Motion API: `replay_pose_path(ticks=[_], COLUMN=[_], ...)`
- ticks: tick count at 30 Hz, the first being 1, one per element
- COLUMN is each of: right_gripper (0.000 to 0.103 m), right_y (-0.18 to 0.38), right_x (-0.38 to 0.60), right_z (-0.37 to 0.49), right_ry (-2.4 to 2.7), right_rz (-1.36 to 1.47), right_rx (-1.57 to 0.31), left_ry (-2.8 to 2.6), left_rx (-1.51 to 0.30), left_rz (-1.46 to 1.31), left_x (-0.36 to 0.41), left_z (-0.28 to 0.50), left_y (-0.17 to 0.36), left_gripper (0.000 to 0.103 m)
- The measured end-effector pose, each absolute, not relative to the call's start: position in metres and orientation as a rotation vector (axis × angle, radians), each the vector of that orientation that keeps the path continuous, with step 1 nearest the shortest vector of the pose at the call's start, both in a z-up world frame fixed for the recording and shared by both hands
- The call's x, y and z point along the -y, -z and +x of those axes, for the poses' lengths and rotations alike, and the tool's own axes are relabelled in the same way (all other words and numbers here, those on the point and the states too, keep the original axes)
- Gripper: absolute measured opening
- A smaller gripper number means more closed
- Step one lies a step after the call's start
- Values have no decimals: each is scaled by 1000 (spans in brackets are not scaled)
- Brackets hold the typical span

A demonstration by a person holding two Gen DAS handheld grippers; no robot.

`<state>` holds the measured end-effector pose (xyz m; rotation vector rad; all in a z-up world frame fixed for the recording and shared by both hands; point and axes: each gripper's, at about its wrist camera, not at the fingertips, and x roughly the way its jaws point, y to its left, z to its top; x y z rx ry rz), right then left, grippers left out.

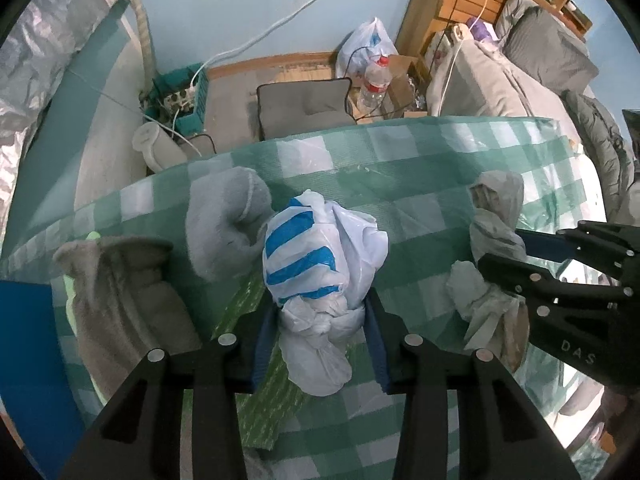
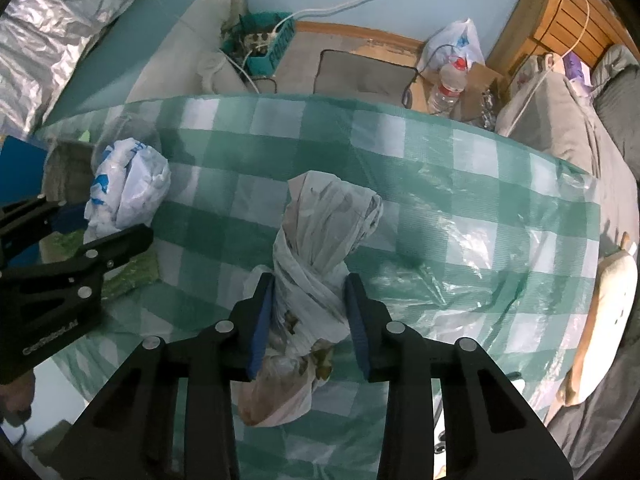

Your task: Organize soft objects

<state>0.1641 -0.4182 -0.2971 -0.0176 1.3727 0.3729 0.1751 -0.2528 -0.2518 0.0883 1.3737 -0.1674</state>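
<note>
A knotted white plastic bag with blue stripes lies on the green-checked tablecloth. My left gripper points down over it, its blue pads against both sides of the knot. To the right, a twisted grey-white plastic bag lies on the cloth, and my right gripper is shut on its narrow waist. In the left wrist view, the right gripper shows beside that bag. A rolled grey towel and a grey-brown fleece bundle lie left of the striped bag.
A green textured mat lies under the striped bag, with a blue box at the far left. Crinkled clear plastic covers the cloth's right side. Beyond the table edge are a grey cushion, a water bottle, a teal crate and a bed.
</note>
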Motion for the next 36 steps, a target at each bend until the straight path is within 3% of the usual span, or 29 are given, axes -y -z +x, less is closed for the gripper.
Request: replay_pose_path(ticks=[36], right_gripper=[33], right_y=[199], right_x=[371], right_z=[122], right_ry=[-530], right_rz=[-45], right_rx=[-1231], left_ry=[125], left_rx=[-1230], left_rz=[9], left_x=[180], left_z=[107], left_y=[161], left_gripper=[42])
